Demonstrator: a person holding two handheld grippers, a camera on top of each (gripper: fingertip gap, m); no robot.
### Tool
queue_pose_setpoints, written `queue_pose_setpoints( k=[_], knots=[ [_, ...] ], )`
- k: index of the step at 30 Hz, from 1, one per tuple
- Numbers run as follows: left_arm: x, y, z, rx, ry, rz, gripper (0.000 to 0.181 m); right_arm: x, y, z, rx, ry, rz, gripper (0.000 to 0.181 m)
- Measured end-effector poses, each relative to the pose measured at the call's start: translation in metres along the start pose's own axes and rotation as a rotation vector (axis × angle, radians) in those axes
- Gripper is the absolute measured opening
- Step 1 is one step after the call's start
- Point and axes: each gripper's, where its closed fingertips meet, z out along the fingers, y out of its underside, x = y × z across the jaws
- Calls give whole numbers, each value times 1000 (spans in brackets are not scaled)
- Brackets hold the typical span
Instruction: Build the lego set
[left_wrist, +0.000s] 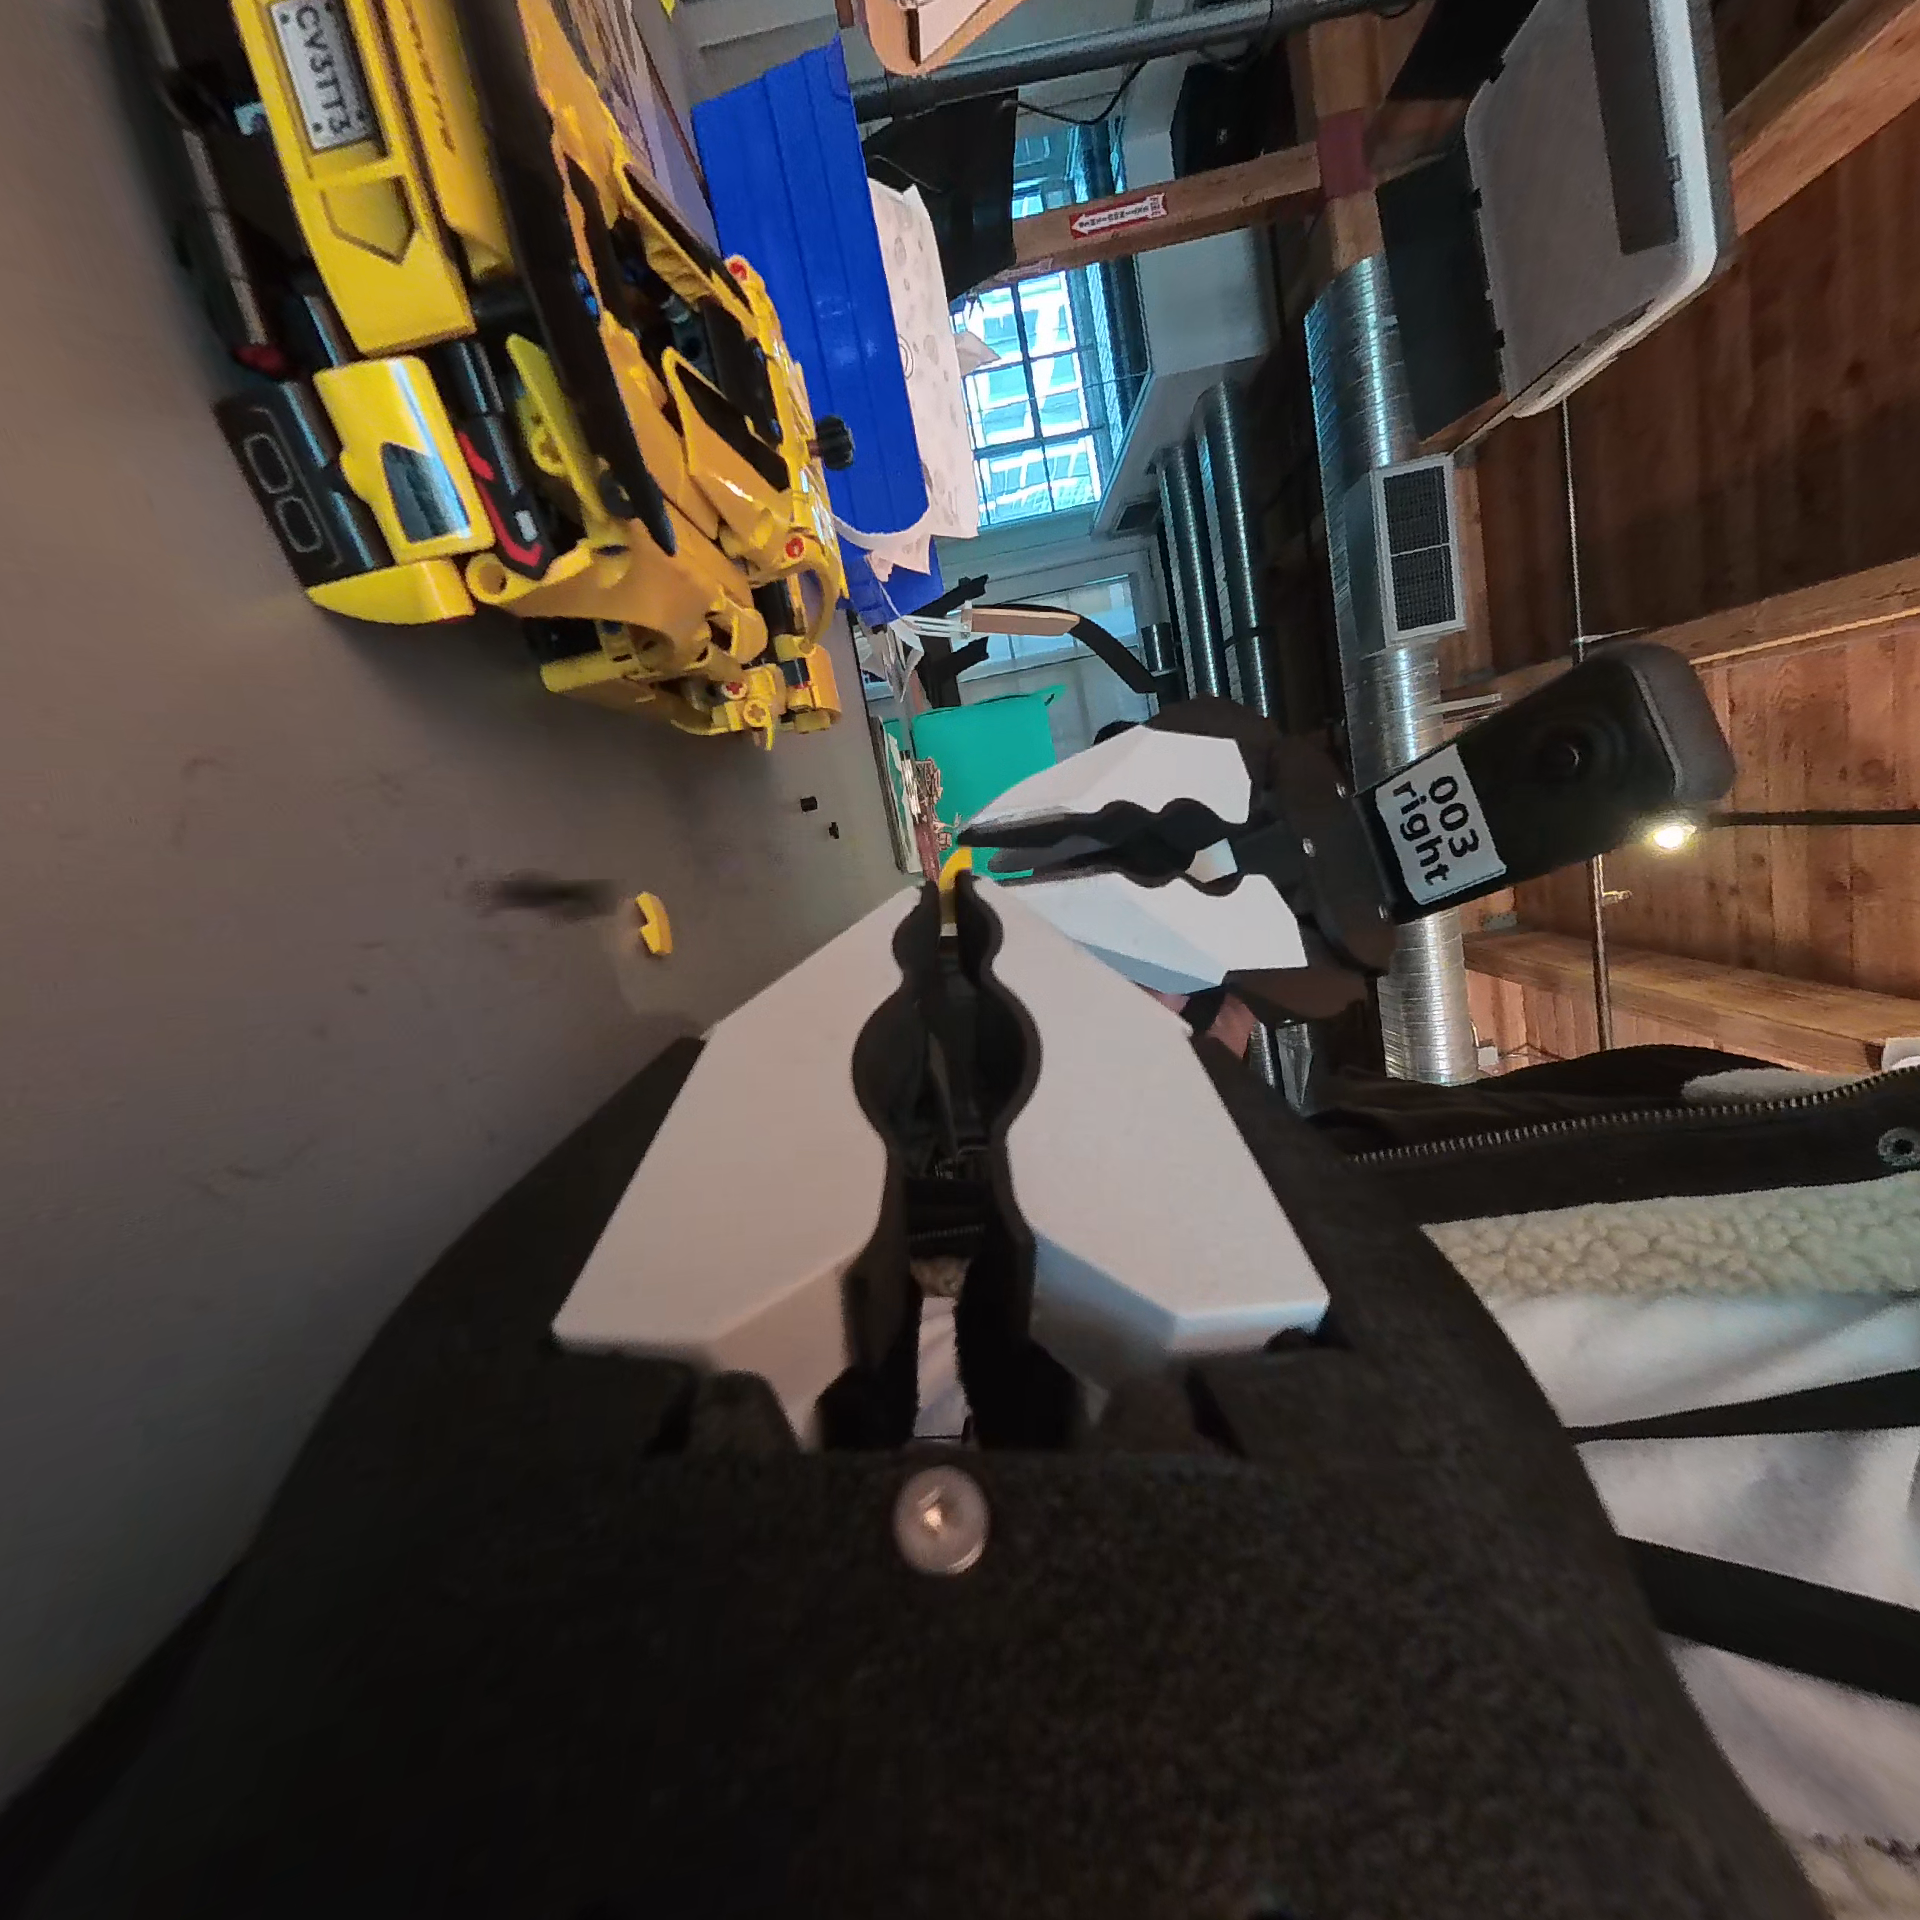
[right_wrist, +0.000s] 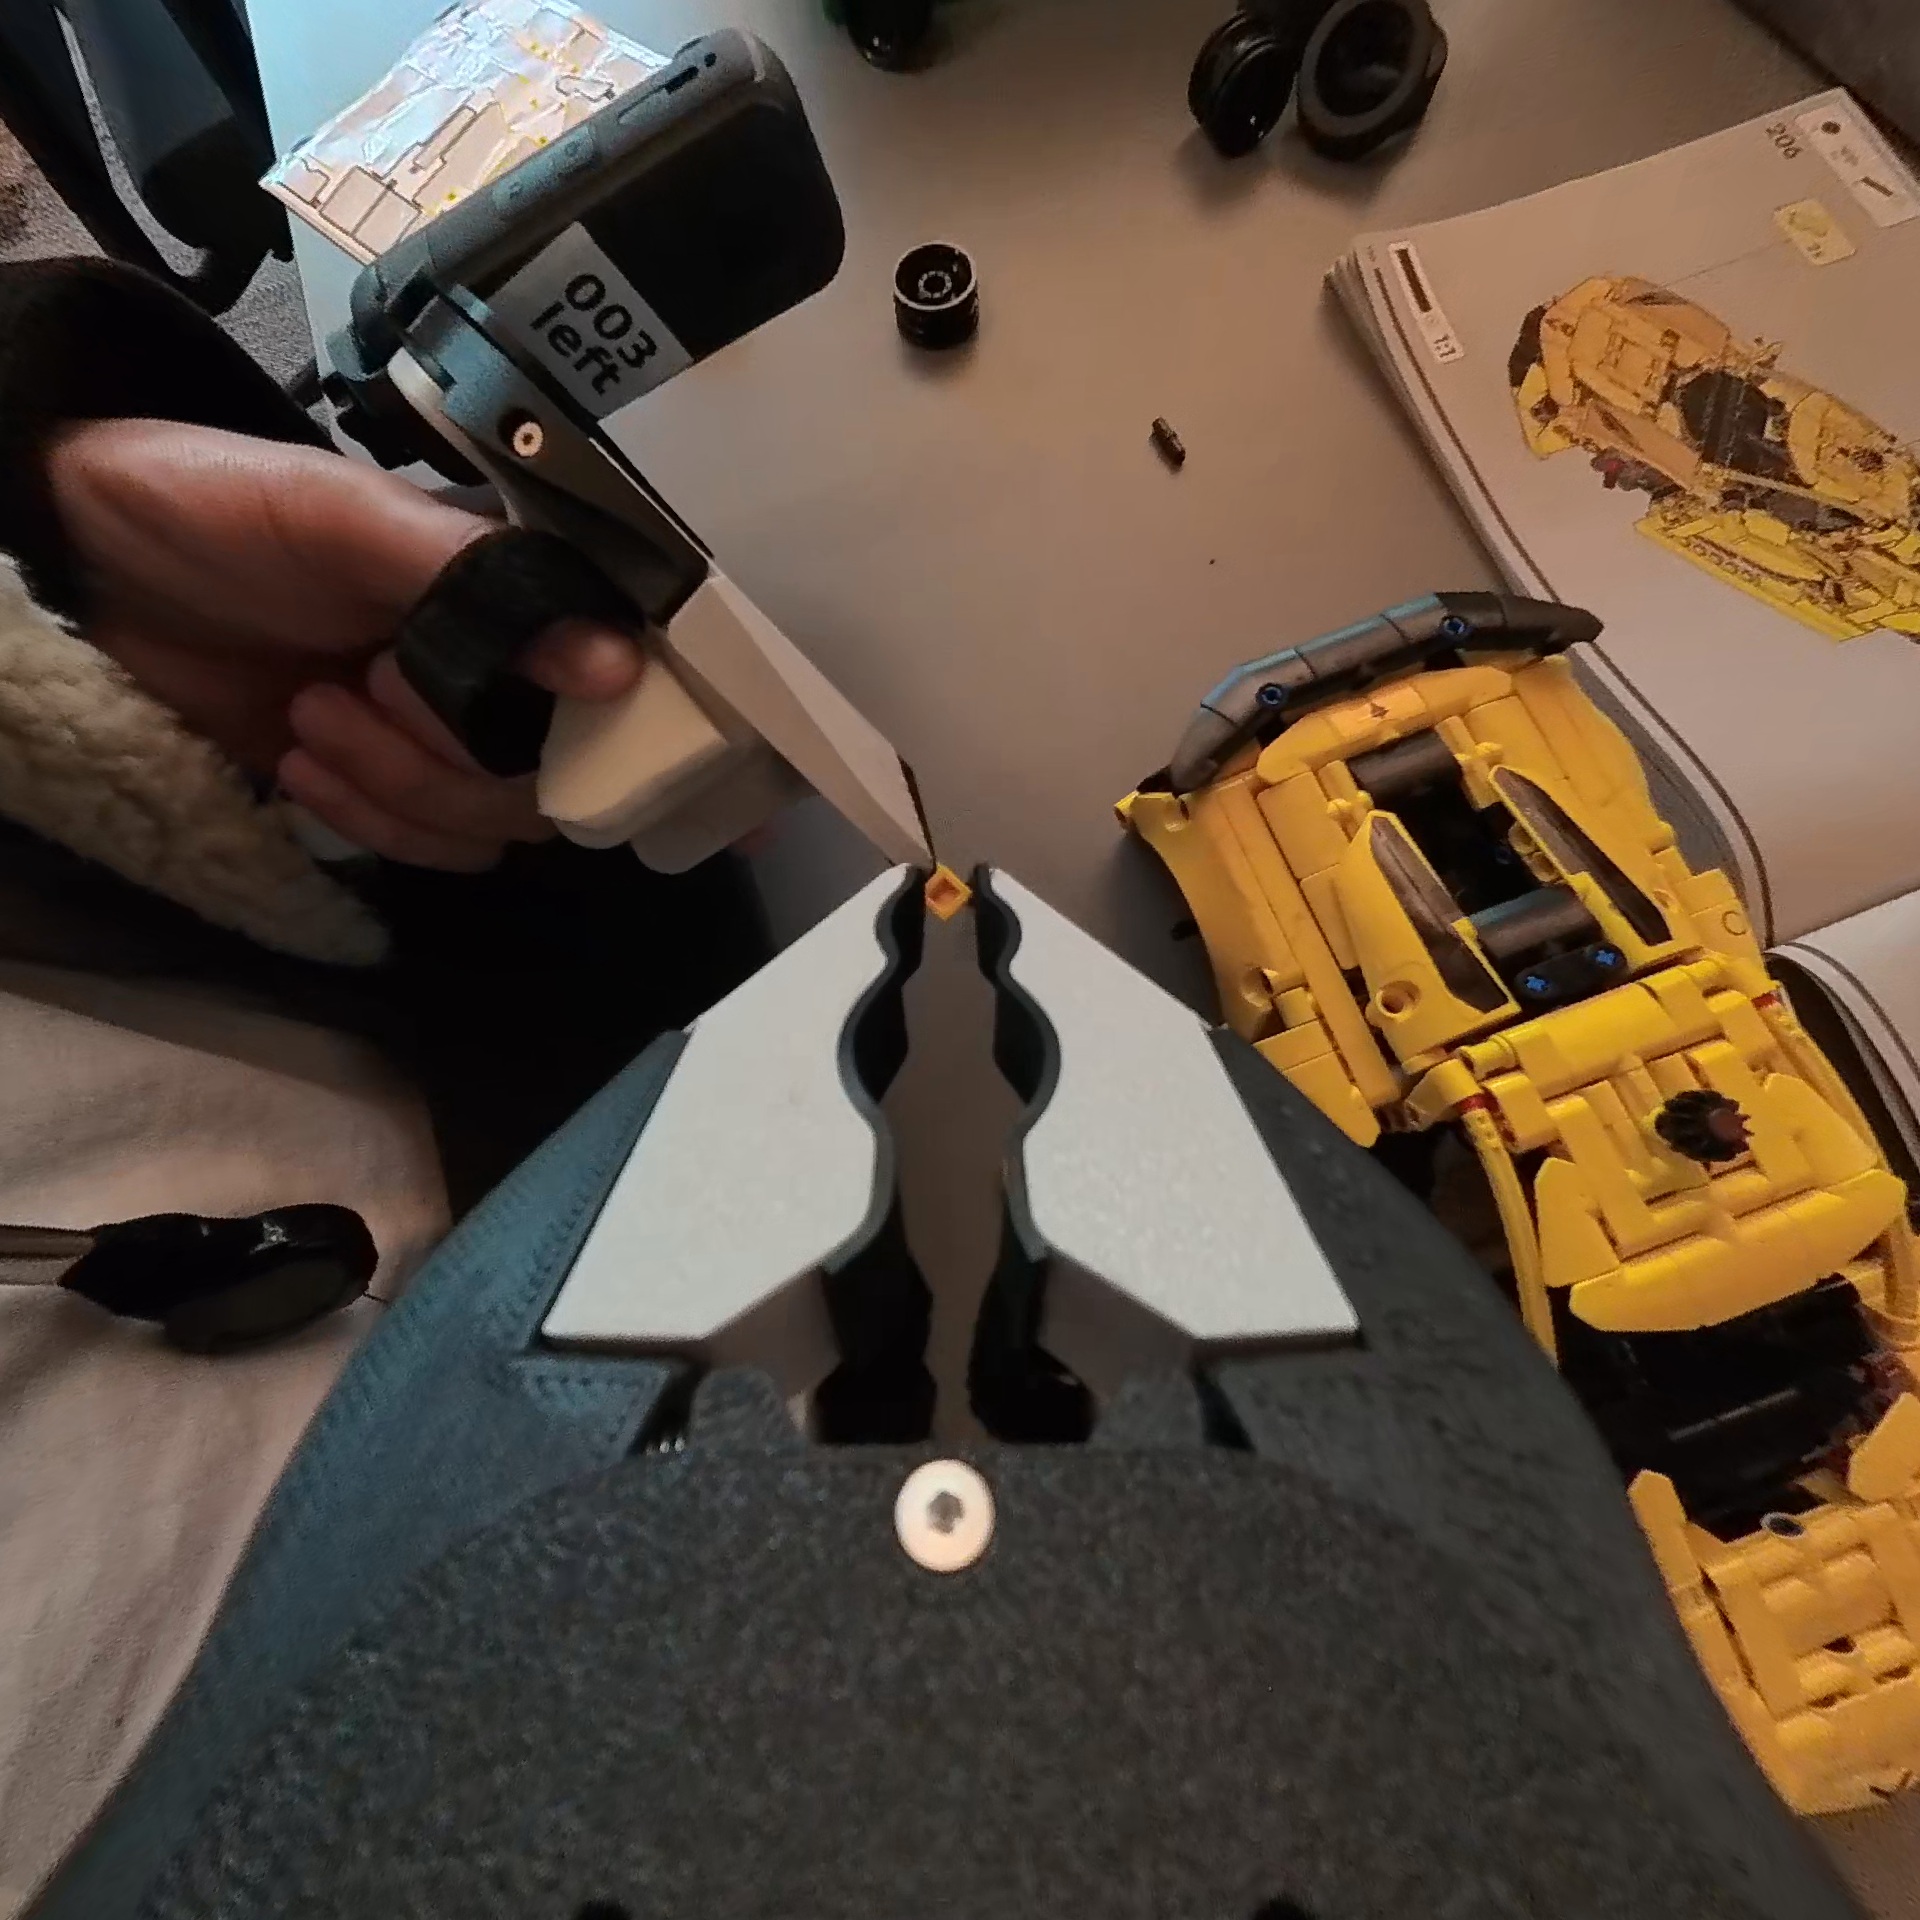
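Now the left hand-held gripper (right_wrist: 920, 831) pinches a small yellow piece (right_wrist: 948, 894), open side up.

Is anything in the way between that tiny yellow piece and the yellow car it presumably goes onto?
Nothing visible. The small yellow piece is pinched in the left gripper, above the table. The right gripper has its jaws open around it. Only bare table lies between there and the yellow car.

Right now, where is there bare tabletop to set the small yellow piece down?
Free: grey table between wheel hub, dark pin and yellow car. Crowded: around the instruction booklet, tyres and both grippers' tips.
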Motion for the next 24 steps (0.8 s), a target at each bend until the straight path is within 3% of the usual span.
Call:
queue_pose_setpoints(
  k=[6, 10, 14, 19, 24],
  knots=[
    [-2, -3, -9, 14, -51, 47, 2, 1, -1, -3, 35, -18, 29, 9],
    [-18, -20, -44, 29, -285, 286, 3, -3, 20, 10, 30, -127, 58, 16],
    [-35, -22, -65, -32, -432, 387, 3, -15, 67, 42, -139, -128, -65, 17],
    [-46, 3, -57, -242, -465, 428, 3, -21, 71, 45, -126, -151, -118, 17],
    [-57, 6, -46, -368, -471, 411, 3, -21, 74, 48, -152, -166, -121, 18]
  ],
)
